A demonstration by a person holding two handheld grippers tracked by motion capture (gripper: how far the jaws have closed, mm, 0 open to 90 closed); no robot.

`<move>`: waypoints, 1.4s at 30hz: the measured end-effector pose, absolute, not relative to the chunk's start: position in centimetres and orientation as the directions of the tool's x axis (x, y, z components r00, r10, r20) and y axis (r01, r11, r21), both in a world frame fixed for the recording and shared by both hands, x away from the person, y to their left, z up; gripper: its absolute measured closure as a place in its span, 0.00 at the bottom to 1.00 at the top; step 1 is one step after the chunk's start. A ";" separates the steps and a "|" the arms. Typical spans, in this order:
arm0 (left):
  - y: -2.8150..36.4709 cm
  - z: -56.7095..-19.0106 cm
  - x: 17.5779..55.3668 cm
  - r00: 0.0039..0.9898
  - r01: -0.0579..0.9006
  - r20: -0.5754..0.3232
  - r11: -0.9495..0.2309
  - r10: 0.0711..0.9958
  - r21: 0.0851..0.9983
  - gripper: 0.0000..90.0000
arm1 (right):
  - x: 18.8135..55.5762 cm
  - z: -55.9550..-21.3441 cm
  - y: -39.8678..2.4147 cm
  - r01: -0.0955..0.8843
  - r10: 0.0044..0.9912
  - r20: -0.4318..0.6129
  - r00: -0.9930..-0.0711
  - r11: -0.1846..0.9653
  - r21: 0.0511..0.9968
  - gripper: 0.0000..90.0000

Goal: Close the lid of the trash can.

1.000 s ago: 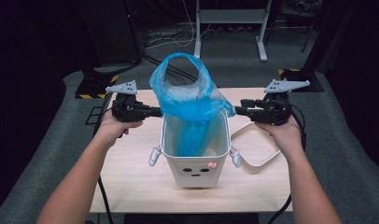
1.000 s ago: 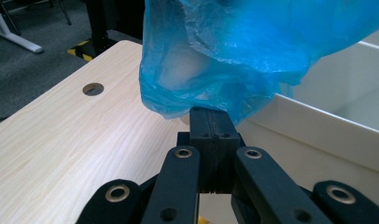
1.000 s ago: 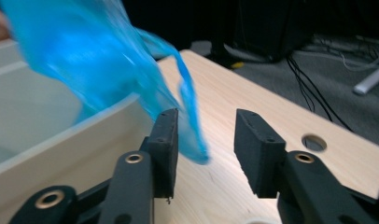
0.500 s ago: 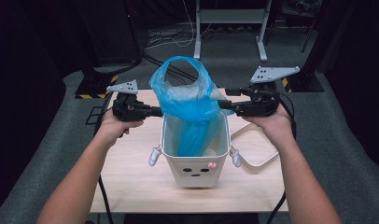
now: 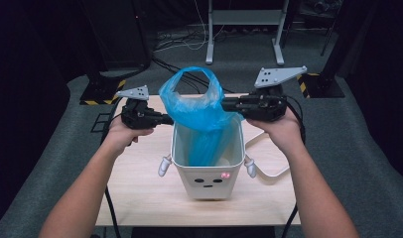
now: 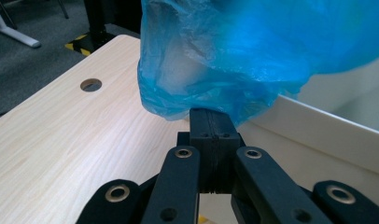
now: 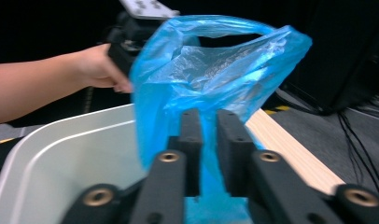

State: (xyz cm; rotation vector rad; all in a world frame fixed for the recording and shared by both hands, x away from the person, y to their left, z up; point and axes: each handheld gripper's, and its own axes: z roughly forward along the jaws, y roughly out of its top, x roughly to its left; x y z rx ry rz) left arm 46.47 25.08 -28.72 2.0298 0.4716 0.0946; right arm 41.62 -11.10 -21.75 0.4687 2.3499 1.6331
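we see a blue bag standing up out of a white bin in the middle of the wooden counter, its lower part hanging down inside the bin and its top bunched above the rim with a handle loop at the far side.

the left tool sits just left of the bin's far corner, held level and pointing inward. in the left gripper view its jaws are pressed tight together, clenched on the edge of the bag, which billows above them beside the bin's white wall.

the right tool comes in from the other side, a little higher than the left, also pointing inward at the bag's upper part. its jaws have just been closing, and in the right gripper view the blue film runs between them; they grasp that side of the bag above the bin's opening. the same view shows the other hand beyond the bag.

the bin has a small face on its near wall and little white arms at its sides. a white cord loops on the counter to its right.
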 end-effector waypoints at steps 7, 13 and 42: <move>25.2 -29.1 46.6 0.913 0.312 -0.147 -0.419 0.380 0.853 0.99 | 38.8 -22.7 -12.0 0.093 0.332 -0.021 -0.943 0.324 0.941 1.00; 25.2 -29.3 46.6 0.911 0.323 -0.156 -0.423 0.382 0.847 0.99 | 36.6 -24.0 -12.9 0.081 0.307 -0.031 -0.951 0.346 0.935 1.00; 26.1 -23.5 45.5 0.910 0.231 -0.076 -0.347 0.407 0.909 0.47 | 36.6 -24.7 -14.6 0.101 0.362 -0.029 -0.932 0.336 0.937 1.00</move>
